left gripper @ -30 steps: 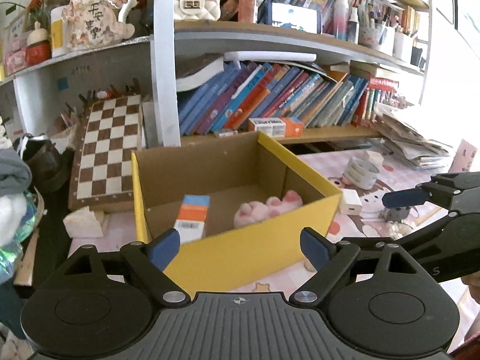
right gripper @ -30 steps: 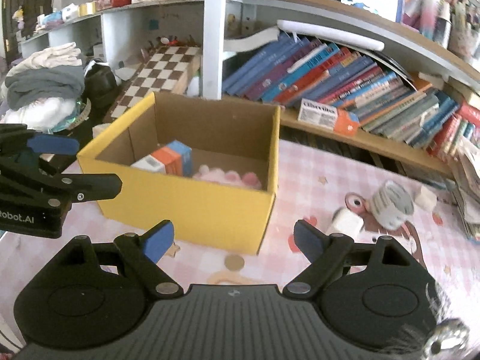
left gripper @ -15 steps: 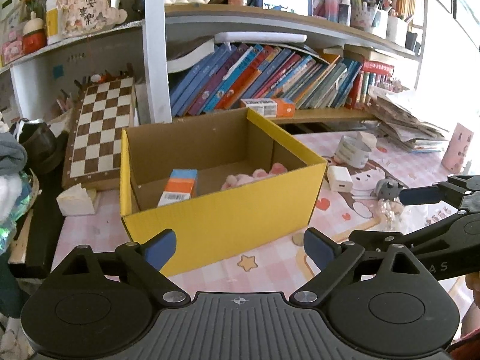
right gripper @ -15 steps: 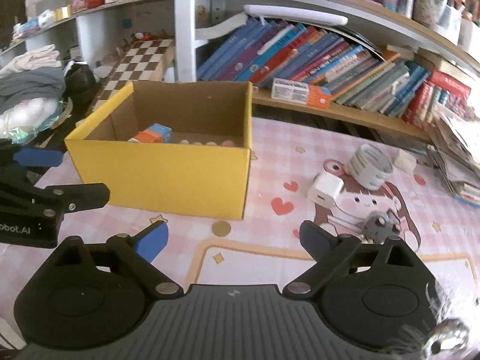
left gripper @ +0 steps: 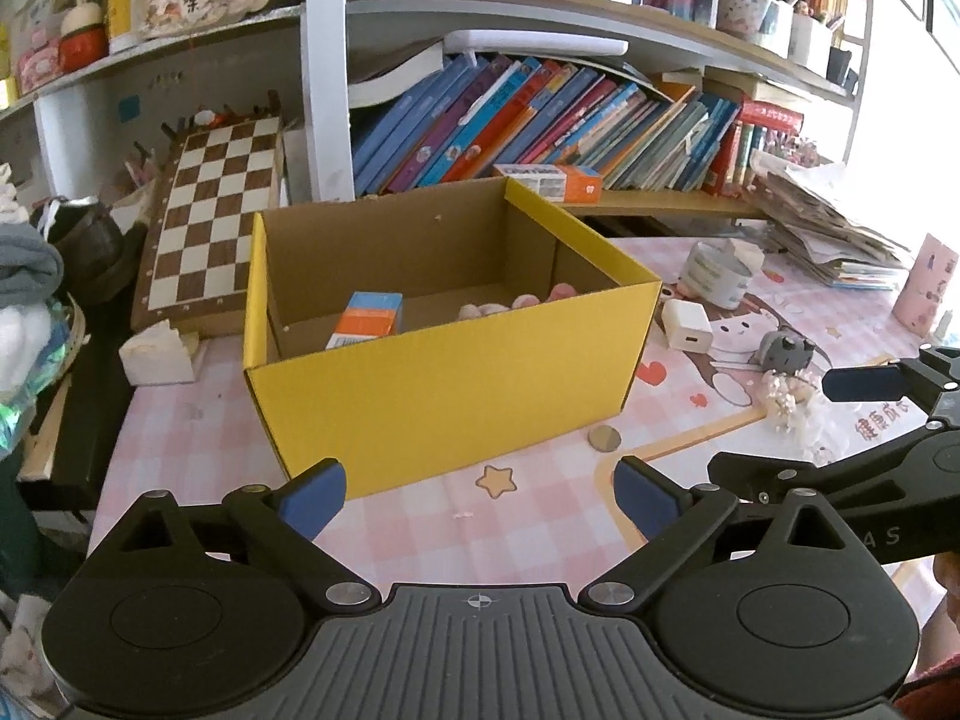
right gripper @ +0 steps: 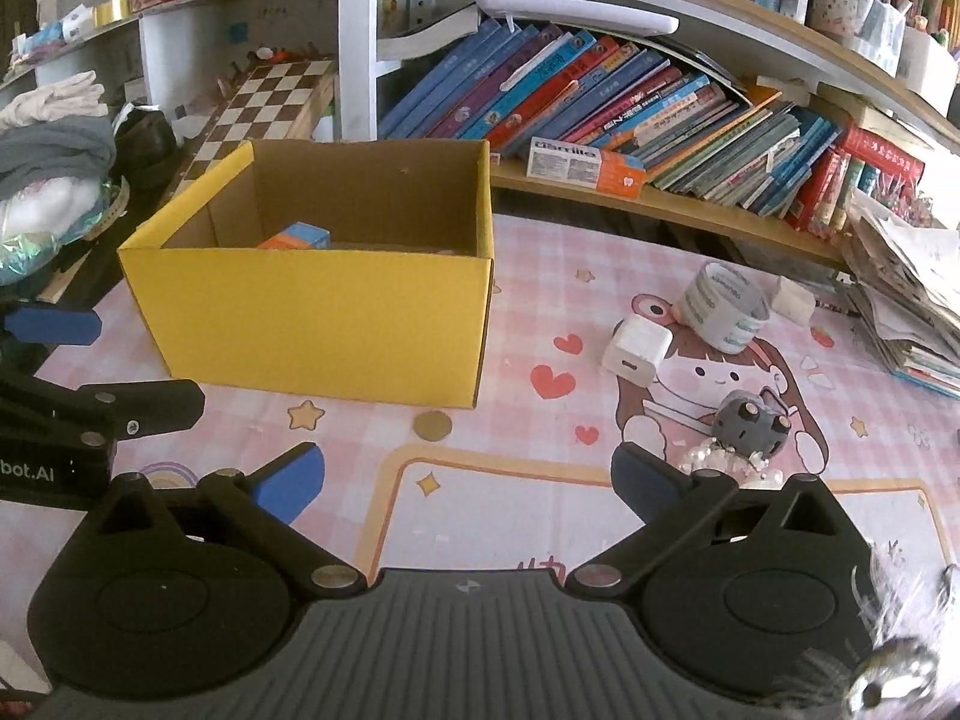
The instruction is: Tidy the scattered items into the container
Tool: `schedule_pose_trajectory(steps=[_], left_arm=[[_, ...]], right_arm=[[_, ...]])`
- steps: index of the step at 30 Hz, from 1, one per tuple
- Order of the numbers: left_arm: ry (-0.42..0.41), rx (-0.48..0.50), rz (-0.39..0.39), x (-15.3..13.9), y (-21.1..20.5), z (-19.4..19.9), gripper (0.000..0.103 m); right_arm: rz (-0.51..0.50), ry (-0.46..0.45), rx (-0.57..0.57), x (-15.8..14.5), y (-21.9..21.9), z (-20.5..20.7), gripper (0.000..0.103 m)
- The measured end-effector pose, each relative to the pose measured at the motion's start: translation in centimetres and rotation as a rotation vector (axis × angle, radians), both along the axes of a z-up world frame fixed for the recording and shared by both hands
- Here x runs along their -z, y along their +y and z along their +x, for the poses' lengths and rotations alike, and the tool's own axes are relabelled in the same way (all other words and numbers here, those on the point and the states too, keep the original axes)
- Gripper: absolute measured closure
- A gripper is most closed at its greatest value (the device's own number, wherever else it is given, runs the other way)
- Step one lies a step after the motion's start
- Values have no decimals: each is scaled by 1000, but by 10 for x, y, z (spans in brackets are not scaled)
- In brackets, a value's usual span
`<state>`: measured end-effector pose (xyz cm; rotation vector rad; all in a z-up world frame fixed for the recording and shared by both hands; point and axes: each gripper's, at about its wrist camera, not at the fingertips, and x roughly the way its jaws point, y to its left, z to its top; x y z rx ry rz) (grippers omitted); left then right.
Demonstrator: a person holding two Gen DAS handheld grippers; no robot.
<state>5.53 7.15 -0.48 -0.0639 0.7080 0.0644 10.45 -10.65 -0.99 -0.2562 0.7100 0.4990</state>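
Holding: nothing in either of my tongs; both hang over the near part of the desk (right gripper: 528,516).
Left tongs (left gripper: 480,495): spread wide, blue pads bare, in front of the yellow box.
Right tongs (right gripper: 465,480): spread wide too, over the pink cartoon mat, right of the box.
Coin (right gripper: 433,425): flat on the mat, just beside the box's near right corner.
Bead cluster (right gripper: 723,462): pale, near my right finger, touching the grey toy.
Grey toy (right gripper: 753,429): small and round, just behind the beads.
White charger (right gripper: 636,351): farther in, right of the box, apart from it.
Tape roll (right gripper: 720,306): behind the charger, toward the desk's far edge.
White block (right gripper: 792,299): just beside the tape roll.
Yellow box (left gripper: 444,378): open-topped, left of centre; inside lie an orange-and-blue carton (left gripper: 366,319) and something pink (left gripper: 516,303), mostly hidden by the wall.
Chessboard (left gripper: 210,216): leaning behind the box's left side.
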Motion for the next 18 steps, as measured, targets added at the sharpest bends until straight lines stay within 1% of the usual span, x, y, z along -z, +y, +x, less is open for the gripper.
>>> schedule_pose_trajectory(steps=[6,10,18], left_arm=[[-3,6,-5,2,-4,0,5],[3,-6,-10,3,-6,1,5],[11,-21,-8,2,-20,8,5]], right_arm=[[-16,-1,11,2,-2,-3,0],[-15,0,15,2,-7,-4,0],[-7,-4,9,1,-22,4,0]])
